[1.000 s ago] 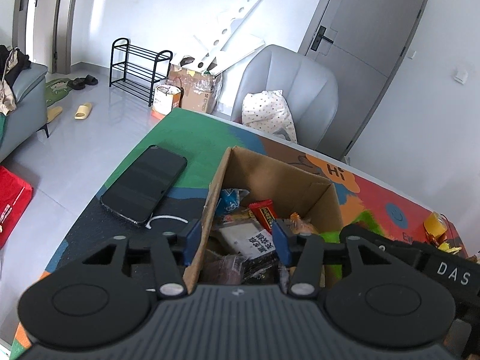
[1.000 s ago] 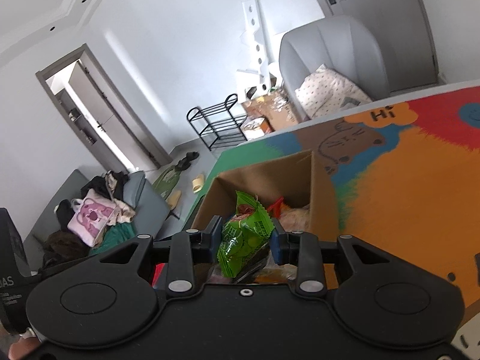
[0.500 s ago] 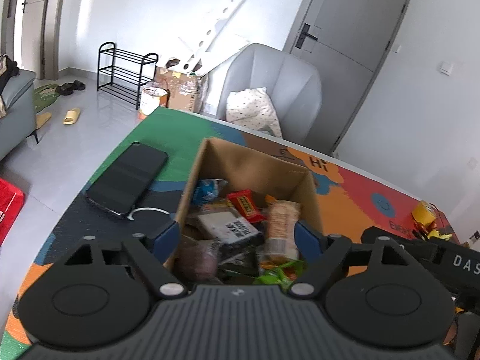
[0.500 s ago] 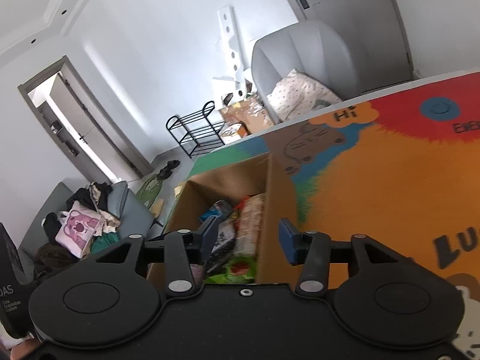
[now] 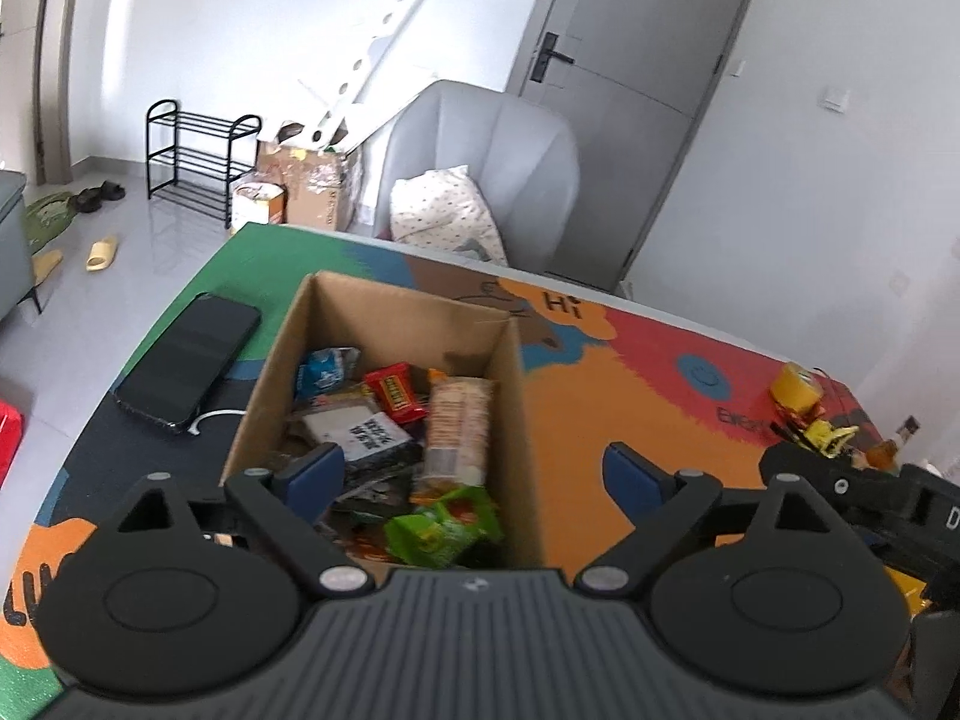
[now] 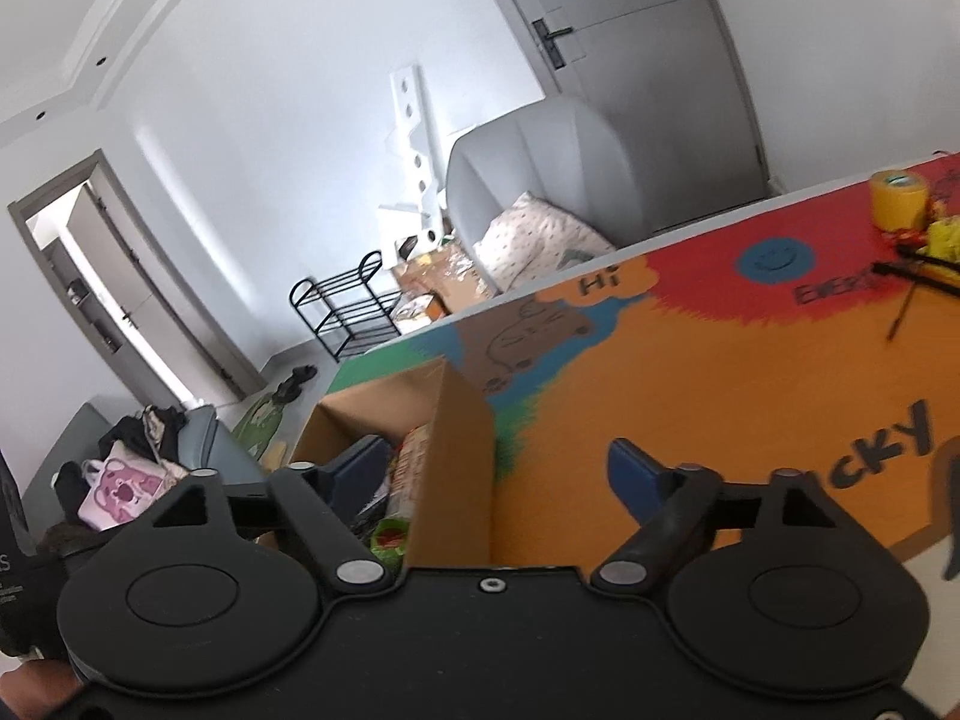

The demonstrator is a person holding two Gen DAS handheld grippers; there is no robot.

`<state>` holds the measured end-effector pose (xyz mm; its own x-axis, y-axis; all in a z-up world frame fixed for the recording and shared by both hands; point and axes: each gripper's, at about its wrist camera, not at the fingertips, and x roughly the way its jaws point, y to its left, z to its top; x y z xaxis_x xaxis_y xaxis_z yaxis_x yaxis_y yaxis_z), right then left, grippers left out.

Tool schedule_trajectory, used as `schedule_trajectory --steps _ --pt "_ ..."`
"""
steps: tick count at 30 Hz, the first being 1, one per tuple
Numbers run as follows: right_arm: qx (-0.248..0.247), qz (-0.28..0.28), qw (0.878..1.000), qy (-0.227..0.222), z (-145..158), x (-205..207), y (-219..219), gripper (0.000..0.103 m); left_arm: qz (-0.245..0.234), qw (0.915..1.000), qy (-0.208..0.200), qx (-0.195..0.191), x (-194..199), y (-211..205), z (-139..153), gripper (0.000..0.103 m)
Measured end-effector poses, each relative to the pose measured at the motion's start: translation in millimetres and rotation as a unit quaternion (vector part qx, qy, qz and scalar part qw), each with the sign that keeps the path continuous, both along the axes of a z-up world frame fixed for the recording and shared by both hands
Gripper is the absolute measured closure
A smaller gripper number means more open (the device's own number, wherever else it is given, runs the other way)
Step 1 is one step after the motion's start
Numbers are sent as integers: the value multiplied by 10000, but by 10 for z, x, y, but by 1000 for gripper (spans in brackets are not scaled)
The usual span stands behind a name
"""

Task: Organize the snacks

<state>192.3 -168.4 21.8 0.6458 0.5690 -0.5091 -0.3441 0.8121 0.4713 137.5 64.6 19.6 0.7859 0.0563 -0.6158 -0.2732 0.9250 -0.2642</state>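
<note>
Snacks fill one cardboard box on the colourful table mat: one green packet, one red packet, one cracker sleeve. Left gripper and right gripper have just been opening; both stand wide apart, gripping nothing. One phone lies beside the box.

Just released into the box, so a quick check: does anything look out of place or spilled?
No spill. The snacks sit jumbled in the cardboard box, green packet on top. Only the phone looks foreign on the mat.
</note>
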Motion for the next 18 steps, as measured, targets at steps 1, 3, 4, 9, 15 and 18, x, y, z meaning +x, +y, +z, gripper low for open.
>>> schedule_trajectory --steps 1,3,4,9,15,18 --pt "15 -17 10000 9 21 -19 -46 11 -29 10000 -24 25 -21 -29 26 11" --pt "65 -45 10000 10 55 -53 -119 5 -101 9999 -35 134 -59 -86 77 10" --pt "108 -68 9999 16 77 -79 -160 2 -127 9998 -36 175 -67 -110 97 10" --pt "-64 -290 9995 -113 160 -219 -287 0 -240 9992 -145 298 -191 -211 215 3" --pt "-183 -449 9986 -227 226 -404 -405 0 -431 9981 -176 412 -360 -298 271 0" --pt "-255 -467 9981 -296 277 -486 -458 0 -505 9971 -210 530 -451 -332 295 0"
